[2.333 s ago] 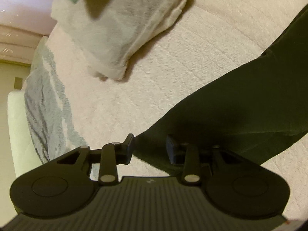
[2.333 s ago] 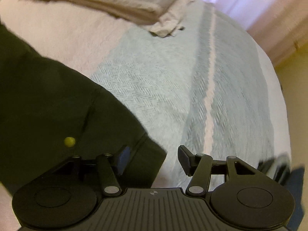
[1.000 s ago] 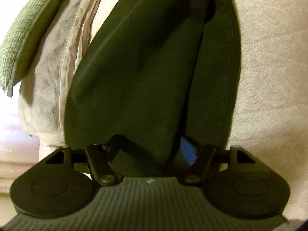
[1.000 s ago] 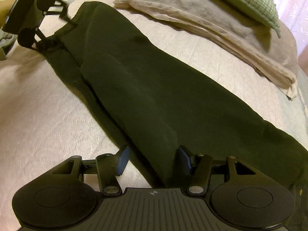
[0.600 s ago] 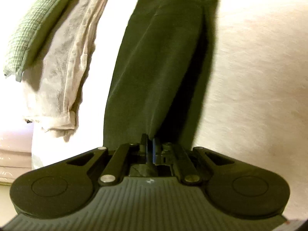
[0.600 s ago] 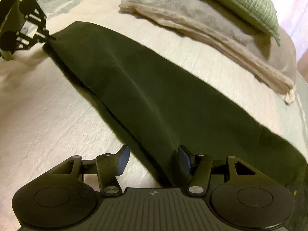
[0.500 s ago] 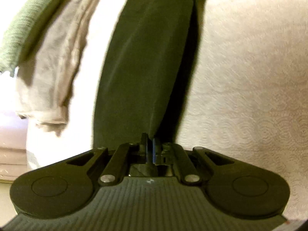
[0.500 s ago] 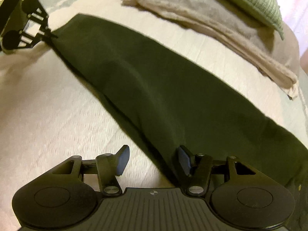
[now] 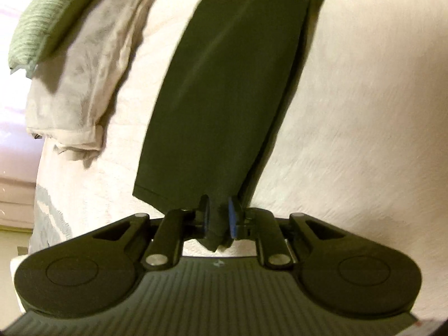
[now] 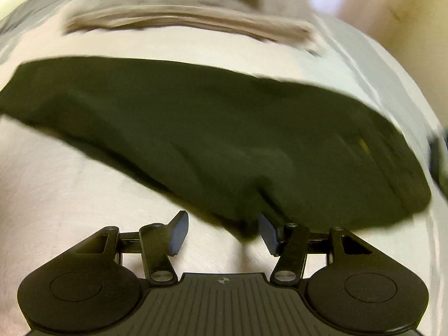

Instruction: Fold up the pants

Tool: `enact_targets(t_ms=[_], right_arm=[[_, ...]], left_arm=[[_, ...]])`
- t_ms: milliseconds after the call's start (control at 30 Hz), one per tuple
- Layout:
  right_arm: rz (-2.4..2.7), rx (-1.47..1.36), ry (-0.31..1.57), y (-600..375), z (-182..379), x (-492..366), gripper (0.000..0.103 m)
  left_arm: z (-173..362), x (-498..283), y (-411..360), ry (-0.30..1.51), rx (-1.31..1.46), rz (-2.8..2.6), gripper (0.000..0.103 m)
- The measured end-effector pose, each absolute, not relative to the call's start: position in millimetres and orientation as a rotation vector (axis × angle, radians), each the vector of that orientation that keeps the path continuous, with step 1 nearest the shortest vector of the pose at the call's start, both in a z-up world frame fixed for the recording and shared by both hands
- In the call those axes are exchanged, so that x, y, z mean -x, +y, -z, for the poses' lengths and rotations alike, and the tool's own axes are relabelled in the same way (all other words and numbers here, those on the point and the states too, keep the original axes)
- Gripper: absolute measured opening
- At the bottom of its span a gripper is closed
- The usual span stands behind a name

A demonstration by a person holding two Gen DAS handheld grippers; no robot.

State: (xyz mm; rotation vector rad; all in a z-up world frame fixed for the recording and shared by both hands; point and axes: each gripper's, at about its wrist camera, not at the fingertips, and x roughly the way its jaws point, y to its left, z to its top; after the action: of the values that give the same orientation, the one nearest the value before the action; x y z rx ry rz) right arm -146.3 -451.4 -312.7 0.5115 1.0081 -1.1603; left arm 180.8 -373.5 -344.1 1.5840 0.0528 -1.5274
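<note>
While the left gripper has the hem corner of the dark green pants bunched between its blue pads, its jaws are easing apart, so I judge this a regrip or a release of the leg end. To do the step well, the hem should be laid flat on the bedspread before the cloth slips out, both layers kept together so the leg edges stay stacked.

The right gripper stands wide with nothing held; its right pad sits against the near edge of the cloth at the waist end, and closing there would give a second hold.

The pants lie across the pale quilted bedspread in a long band, one leg seemingly over the other, tapering to the hem, with soft wrinkles near the waist. A beige pillow and a green cushion lie just beyond them.
</note>
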Motion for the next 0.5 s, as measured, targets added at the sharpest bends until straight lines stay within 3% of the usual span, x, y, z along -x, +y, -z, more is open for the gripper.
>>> enact_targets(t_ms=[133,300,400,433,500], right_arm=[[1.218,-0.657,0.906,-455.9,325.4,173.2,0.053],[1.232,-0.647,0.845,-468.9,338.3,177.5,0.049],[1.22,-0.638,0.828,-472.7,344.1,182.0,0.032],[1.237,-0.654,0.812,-471.9,343.8,186.9,0.007],[1.262,-0.753,0.706,-462.2,332.6,202.1,0.005]], left_arm=[[325.6,-132.6,-378.6,0.046,-1.497,1.618,0.018],[324.3,-49.5,-403.9,-0.034,-1.389,1.779,0.025],[334.4,-6.4,-426.1,-0.116,-1.379,1.851,0.028],[338.7,1.5,-434.5,-0.134,-1.382,1.865,0.029],[346.2,15.4,-453.2,-0.148,-1.397,1.881,0.029]])
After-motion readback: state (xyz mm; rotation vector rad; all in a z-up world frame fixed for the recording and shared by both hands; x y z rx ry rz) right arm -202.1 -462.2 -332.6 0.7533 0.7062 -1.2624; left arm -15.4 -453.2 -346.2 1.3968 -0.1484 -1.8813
